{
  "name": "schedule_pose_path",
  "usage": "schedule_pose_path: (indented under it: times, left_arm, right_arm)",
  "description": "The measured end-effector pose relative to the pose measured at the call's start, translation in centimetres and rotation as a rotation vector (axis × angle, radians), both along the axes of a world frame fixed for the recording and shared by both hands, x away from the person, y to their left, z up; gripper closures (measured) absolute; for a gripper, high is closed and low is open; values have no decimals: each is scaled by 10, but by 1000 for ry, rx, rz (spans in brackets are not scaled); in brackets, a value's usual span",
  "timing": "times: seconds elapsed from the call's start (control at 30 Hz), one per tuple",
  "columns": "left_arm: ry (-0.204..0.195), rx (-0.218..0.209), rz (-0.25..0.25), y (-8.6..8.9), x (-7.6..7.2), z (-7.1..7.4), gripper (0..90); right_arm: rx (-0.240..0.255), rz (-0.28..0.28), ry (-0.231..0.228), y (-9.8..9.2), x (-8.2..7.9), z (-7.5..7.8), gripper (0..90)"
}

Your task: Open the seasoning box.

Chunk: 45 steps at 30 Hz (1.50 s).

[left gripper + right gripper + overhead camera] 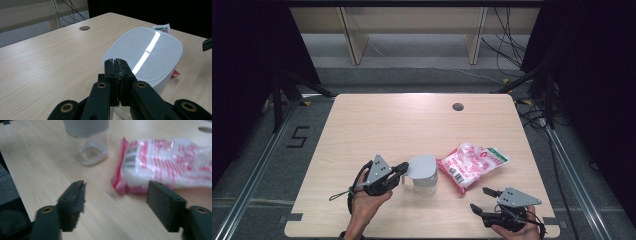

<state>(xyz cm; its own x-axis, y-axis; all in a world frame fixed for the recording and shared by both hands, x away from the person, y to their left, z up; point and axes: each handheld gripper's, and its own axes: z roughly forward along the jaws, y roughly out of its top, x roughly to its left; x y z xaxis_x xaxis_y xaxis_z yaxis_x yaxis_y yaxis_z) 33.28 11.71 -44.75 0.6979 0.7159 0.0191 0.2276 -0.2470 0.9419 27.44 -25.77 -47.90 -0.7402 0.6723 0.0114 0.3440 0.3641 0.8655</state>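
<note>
1. The left gripper (404, 169) sits at the near left part of the table (377, 125), its jaws pressed together at the rim of a clear tub (424, 183) with a white lid (146, 52); whether they pinch a tab there I cannot tell.
2. The tub stands upright near the table's middle, just left of a red-and-white bag (472, 163).
3. The right gripper (116, 202) hangs near the table's front right edge with its jaws wide apart and nothing between them, pointing toward the bag's near end.

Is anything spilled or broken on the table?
Nothing stands out. The lidded clear container stands upright, the pink-and-white bag lies closed beside it, and the table shows no spill.
</note>
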Motion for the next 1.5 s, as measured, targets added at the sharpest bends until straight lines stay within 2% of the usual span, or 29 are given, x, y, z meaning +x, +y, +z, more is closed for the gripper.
schedule_pose_path:
  times: [0.07,0.1,0.13,0.17,0.23,0.27,0.3,0.33,0.43,0.53,0.57,0.63,0.7,0.77,0.83,0.9,0.93,1.03,1.17,1.2,1.23,1.27,1.3,1.33,1.37,1.4,1.43,1.5]
  left_arm:
    - [8,5,10,1,0,0,873]
    - [8,-5,6,1,0,-1,872]
    - [7,-3,6,1,0,-1,872]
    - [7,-3,6,1,0,-1,872]
    - [6,-4,5,1,0,-1,871]
    - [4,1,4,2,0,-1,870]
    - [4,8,5,2,0,-1,870]
    - [5,7,5,2,0,-1,870]
    - [4,4,6,2,0,-1,870]
    - [3,6,6,2,0,-1,870]
    - [4,6,6,2,0,-1,870]
    - [3,7,6,2,0,-1,870]
    - [3,8,6,2,0,-1,871]
    - [4,5,5,2,0,-1,872]
    - [3,5,5,2,0,-1,872]
    - [3,6,5,2,0,-1,872]
    - [3,7,5,2,0,-1,872]
    - [-1,11,8,2,0,-1,872]
    - [16,0,10,1,-1,-2,858]
    - [-7,12,15,3,0,-1,837]
    - [-3,26,14,5,-1,0,787]
    - [14,13,5,7,-4,-1,729]
    - [14,13,5,7,-4,-1,695]
    - [17,14,14,12,-7,0,662]
    - [17,14,14,12,-7,0,660]
    - [6,40,5,16,-10,-2,652]
    - [12,47,11,17,-11,-3,640]
    - [23,43,21,19,-13,-6,607]
  right_arm:
    - [14,15,-6,6,3,5,438]
    - [33,21,-40,11,7,8,467]
    - [39,35,-55,15,11,11,514]
    - [39,35,-55,15,11,11,514]
    - [66,62,-62,29,20,18,683]
    - [75,79,-50,35,22,19,709]
    - [73,77,-81,40,25,20,729]
    - [58,83,-84,44,27,22,771]
    - [87,99,-86,59,32,23,824]
    - [74,115,-90,68,38,25,878]
    - [83,110,-79,72,38,26,889]
    - [79,122,-106,76,41,28,900]
    - [84,128,-86,81,42,31,900]
    - [66,124,-98,87,45,31,900]
    - [81,123,-84,89,47,31,900]
    - [87,138,-89,93,49,33,900]
    - [86,129,-76,95,49,34,900]
    - [78,145,-76,100,51,36,900]
    - [84,151,-102,104,52,39,900]
    - [100,160,-94,106,52,39,900]
    - [107,141,-94,107,51,40,900]
    - [85,146,-110,108,52,42,900]
    - [100,137,-104,110,52,41,900]
    - [90,147,-118,110,53,42,900]
    - [88,156,-105,112,53,43,900]
    - [86,156,-118,112,54,43,900]
    - [96,154,-112,113,54,43,900]
    - [98,160,-107,114,54,43,900]
